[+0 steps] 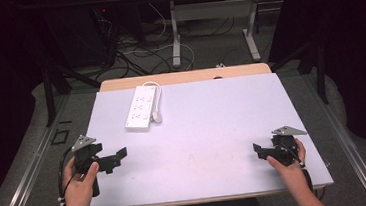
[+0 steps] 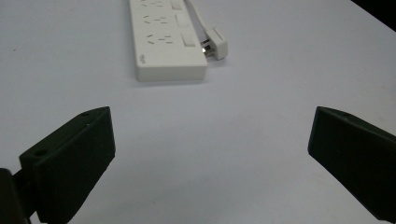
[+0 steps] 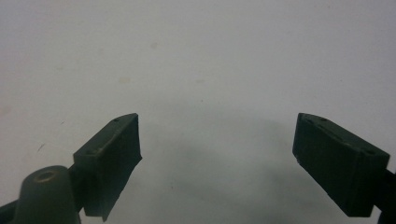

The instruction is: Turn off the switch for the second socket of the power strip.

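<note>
High view shows one white power strip (image 1: 142, 108) lying toward the far left of the pale counter (image 1: 213, 130), with its own white cable looping round the far end and one plug (image 1: 156, 117) lying on the counter just beside the strip's right edge. Two grippers are on the near side, one in each hand: the left gripper (image 1: 113, 158) near the near-left corner, the right gripper (image 1: 259, 150) near the near-right corner, well apart from each other and from the strip. Each carries one grey three-cornered plate on top.

From the left gripper view I count three rows of socket holes on the strip's near end (image 2: 169, 44), with three small square switches along one side, and the plug (image 2: 215, 43) showing metal pins that point at the strip's side. A tiny mark sits near the strip's near corner, too small to read. The fingers (image 2: 74, 163) stand wide apart with nothing between them.

In the right gripper view the fingers (image 3: 109, 163) are likewise spread wide over bare counter, holding nothing.
</note>
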Demonstrator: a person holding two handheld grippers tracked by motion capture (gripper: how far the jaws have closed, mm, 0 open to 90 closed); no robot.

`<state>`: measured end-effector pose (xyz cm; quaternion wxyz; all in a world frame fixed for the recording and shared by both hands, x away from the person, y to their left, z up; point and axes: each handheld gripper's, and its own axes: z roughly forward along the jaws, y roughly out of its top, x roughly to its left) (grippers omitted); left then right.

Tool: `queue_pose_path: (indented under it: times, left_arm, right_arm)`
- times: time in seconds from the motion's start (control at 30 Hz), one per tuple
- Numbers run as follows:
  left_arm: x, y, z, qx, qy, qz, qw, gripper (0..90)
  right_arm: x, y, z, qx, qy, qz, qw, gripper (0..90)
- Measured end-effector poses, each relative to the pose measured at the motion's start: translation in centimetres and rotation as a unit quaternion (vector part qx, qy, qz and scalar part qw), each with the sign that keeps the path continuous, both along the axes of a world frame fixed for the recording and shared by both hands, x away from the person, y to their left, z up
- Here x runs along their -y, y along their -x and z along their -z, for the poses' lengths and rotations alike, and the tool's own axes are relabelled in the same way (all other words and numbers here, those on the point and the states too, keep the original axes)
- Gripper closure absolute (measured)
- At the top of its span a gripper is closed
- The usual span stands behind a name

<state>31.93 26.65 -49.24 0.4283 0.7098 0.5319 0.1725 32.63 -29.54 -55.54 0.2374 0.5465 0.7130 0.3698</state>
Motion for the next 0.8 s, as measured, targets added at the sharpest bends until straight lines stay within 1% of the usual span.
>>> queue_pose_path:
  times: [0.07, 0.1, 0.17, 0.23, 0.33, 0.4, 0.5, 0.53, 0.7, 0.73, 0.77, 0.8]
  left_arm:
    - [-0.5, 0.0, 0.5, -0.003, -0.010, -0.009, 0.9999, 0.6]
    - [-0.7, -0.1, 0.8, -0.003, -0.008, -0.013, 0.9999, 0.7]
    - [-1.1, -0.1, 1.3, -0.011, -0.007, -0.016, 0.9998, 0.7]
    - [-1.4, 0.0, 1.9, -0.007, -0.005, -0.026, 0.9996, 0.7]
    - [-2.0, 0.0, 2.5, -0.012, -0.012, -0.033, 0.9993, 0.7]
    - [-2.4, -0.1, 2.9, -0.017, -0.010, -0.037, 0.9991, 0.7]
    - [-3.1, -0.1, 3.6, -0.016, -0.017, -0.050, 0.9985, 0.6]
    - [-3.3, -0.1, 3.8, -0.019, -0.018, -0.053, 0.9982, 0.6]
    - [-4.4, -0.2, 4.6, -0.026, -0.014, -0.064, 0.9975, 0.6]
    - [-4.6, -0.3, 4.8, -0.023, -0.012, -0.068, 0.9974, 0.6]
    - [-4.8, -0.3, 4.8, -0.027, -0.012, -0.067, 0.9973, 0.6]
    - [-4.9, -0.3, 5.0, -0.022, -0.010, -0.072, 0.9971, 0.7]
  right_arm:
    - [0.0, 0.0, 0.0, 0.000, 0.000, 0.000, 1.0000, 14.5]
    - [0.0, 0.0, 0.0, 0.000, 0.000, 0.000, 1.0000, 14.5]
    - [0.0, 0.0, 0.0, 0.000, 0.000, 0.000, 1.0000, 14.5]
    - [0.0, 0.0, 0.0, 0.000, 0.000, 0.000, 1.0000, 14.5]
    - [0.0, 0.0, 0.0, -0.001, 0.000, 0.001, 1.0000, 14.5]
    - [0.0, 0.0, 0.0, -0.001, 0.001, 0.000, 1.0000, 14.5]
    - [0.0, 0.0, 0.0, -0.001, 0.000, 0.000, 1.0000, 14.5]
    - [0.0, 0.0, 0.0, -0.001, 0.000, 0.000, 1.0000, 14.5]
    - [0.0, 0.0, 0.0, -0.001, 0.001, -0.001, 1.0000, 14.5]
    - [0.0, 0.0, 0.0, 0.000, 0.001, -0.002, 1.0000, 14.5]
    - [0.1, 0.0, 0.0, 0.000, 0.001, -0.002, 1.0000, 14.5]
    - [0.1, 0.0, 0.0, 0.000, 0.001, 0.000, 1.0000, 14.5]
